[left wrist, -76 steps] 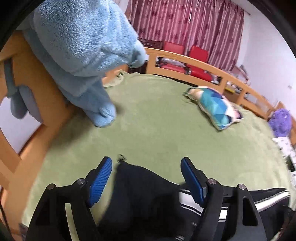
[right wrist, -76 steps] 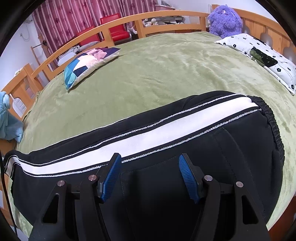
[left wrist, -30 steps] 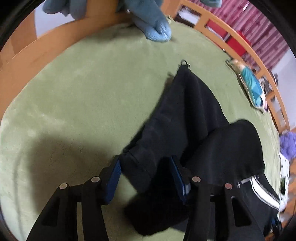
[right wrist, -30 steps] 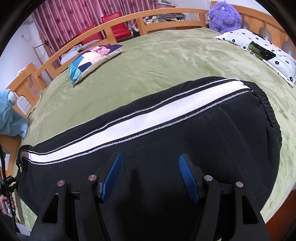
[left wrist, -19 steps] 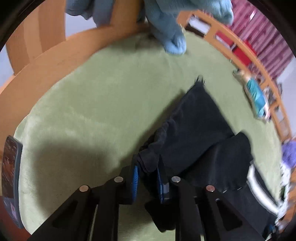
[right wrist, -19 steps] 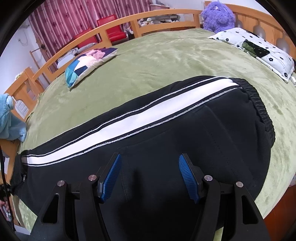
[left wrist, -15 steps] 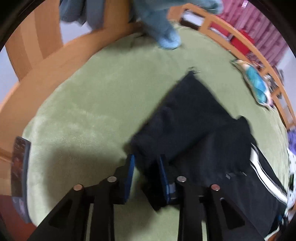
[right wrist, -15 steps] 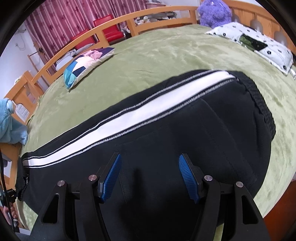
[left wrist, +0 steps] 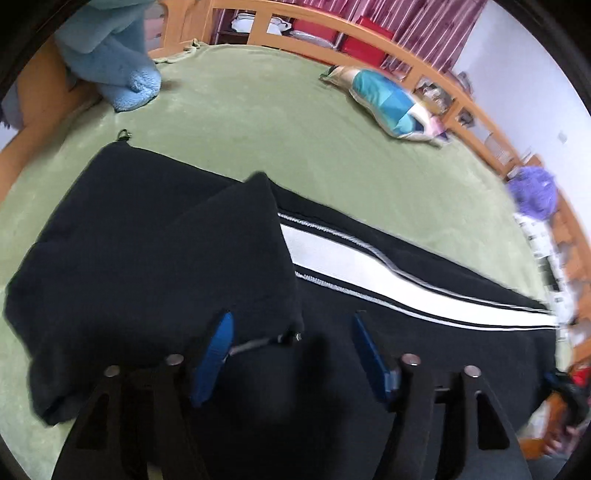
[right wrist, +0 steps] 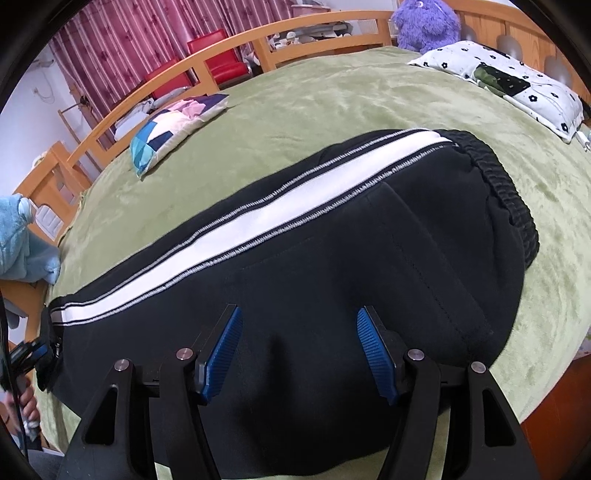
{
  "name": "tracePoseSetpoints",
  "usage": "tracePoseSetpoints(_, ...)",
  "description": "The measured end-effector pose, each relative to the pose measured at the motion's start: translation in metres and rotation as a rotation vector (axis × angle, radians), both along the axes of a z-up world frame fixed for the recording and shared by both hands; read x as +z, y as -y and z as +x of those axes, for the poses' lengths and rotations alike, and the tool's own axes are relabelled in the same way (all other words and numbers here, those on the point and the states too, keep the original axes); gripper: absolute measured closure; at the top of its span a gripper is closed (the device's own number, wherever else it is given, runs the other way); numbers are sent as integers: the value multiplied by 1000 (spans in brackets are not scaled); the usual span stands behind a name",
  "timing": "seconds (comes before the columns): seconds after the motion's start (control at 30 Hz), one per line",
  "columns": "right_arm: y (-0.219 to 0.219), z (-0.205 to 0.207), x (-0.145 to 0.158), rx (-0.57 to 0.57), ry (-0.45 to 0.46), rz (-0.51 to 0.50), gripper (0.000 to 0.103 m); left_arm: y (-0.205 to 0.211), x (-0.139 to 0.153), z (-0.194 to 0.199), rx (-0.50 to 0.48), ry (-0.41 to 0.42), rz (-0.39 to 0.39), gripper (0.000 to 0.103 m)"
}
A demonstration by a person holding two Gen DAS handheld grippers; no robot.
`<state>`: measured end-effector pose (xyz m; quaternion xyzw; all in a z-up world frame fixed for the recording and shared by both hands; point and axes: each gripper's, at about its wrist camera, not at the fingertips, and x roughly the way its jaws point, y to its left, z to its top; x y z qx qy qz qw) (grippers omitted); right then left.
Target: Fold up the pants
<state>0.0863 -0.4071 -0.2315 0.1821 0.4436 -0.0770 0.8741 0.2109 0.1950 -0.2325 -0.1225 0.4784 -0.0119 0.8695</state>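
Note:
Black pants (left wrist: 155, 258) with a white side stripe (left wrist: 369, 273) lie on the green bed. In the left wrist view the leg end is folded back over the rest of the leg. My left gripper (left wrist: 291, 354) is open just above the folded cloth and holds nothing; a zipper pull (left wrist: 288, 338) lies between its blue pads. In the right wrist view the pants (right wrist: 332, 280) stretch from the elastic waistband (right wrist: 506, 195) to the far left. My right gripper (right wrist: 299, 350) is open above the hip area and holds nothing.
A light blue plush (left wrist: 110, 48) sits at the wooden bed rail (left wrist: 332, 33). A patchwork pillow (left wrist: 391, 103) lies on the green blanket (left wrist: 258, 122). A purple plush (right wrist: 424, 22) and a floral pillow (right wrist: 509, 81) are at the head end.
My left gripper closed on the leg end, carried it over the rest of the leg, and has now opened and let it go. The right gripper stayed open over the hip.

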Motion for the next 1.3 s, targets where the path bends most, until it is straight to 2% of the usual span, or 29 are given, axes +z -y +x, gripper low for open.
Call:
tracePoseSetpoints(0.03, 1, -1, -1, -3, -3, 0, 39, 6, -7, 5, 32, -17, 79, 35)
tracePoseSetpoints(0.07, 3, -2, -3, -7, -8, 2, 39, 5, -9, 6, 71, -12, 149, 43)
tracePoseSetpoints(0.1, 6, -2, -4, -10, -13, 5, 39, 1, -5, 3, 102, 20, 170, 74)
tracePoseSetpoints(0.13, 7, -1, -6, -10, -14, 10, 39, -7, 3, 0, 107, 75, 121, 87)
tracePoseSetpoints(0.17, 10, -2, -7, -11, -14, 20, 40, -21, 17, -2, 135, 120, 94, 88)
tracePoseSetpoints(0.23, 13, -5, -8, -15, 0, 38, 41, -39, 39, 5, 158, 160, 149, 90)
tracePoseSetpoints(0.3, 15, -10, -9, -18, 30, 53, 41, -71, 66, 20, 242, 211, 200, 90)
tracePoseSetpoints(0.4, 16, -14, -7, -18, 52, 71, 41, -113, 83, 55, 272, 179, 125, 88)
tracePoseSetpoints(0.43, 16, -15, -7, -16, 51, 69, 41, -121, 86, 64, 297, 154, 128, 84)
tracePoseSetpoints(0.47, 16, -15, -6, -15, 46, 66, 41, -124, 86, 71, 327, 127, 155, 84)
tracePoseSetpoints(0.5, 17, -17, -4, -14, 47, 68, 41, -125, 89, 78, 372, 84, 221, 84)
tracePoseSetpoints(0.53, 18, -20, -2, -17, 52, 68, 41, -123, 95, 80, 380, 76, 259, 83)
tracePoseSetpoints(0.57, 20, -24, 1, -23, 59, 64, 41, -120, 102, 79, 371, 97, 255, 80)
tracePoseSetpoints(0.67, 29, -40, 11, -44, 84, 53, 40, -105, 119, 66, 352, 144, 232, 53)
tracePoseSetpoints(0.7, 33, -46, 14, -56, 89, 42, 40, -96, 124, 61, 339, 158, 234, 39)
tracePoseSetpoints(0.77, 46, -57, 18, -92, 96, 21, 39, -82, 124, 51, 301, 171, 227, 37)
tracePoseSetpoints(0.9, 80, -65, 12, -161, 101, 55, 30, -45, 104, 32, 179, 107, 158, 37)
tracePoseSetpoints(1.0, 106, -59, -4, -191, 94, 104, 30, -15, 87, 4, 103, 76, 171, 37)
tracePoseSetpoints(1.13, 138, -35, -30, -210, 123, 253, 27, -8, 74, -28, 104, 59, 174, 37)
tracePoseSetpoints(1.23, 156, -15, -55, -247, 119, 378, 25, -20, 59, -52, 142, 70, 120, 36)
tracePoseSetpoints(1.3, 162, -4, -68, -276, 141, 466, 24, -30, 43, -63, 173, 32, 94, 36)
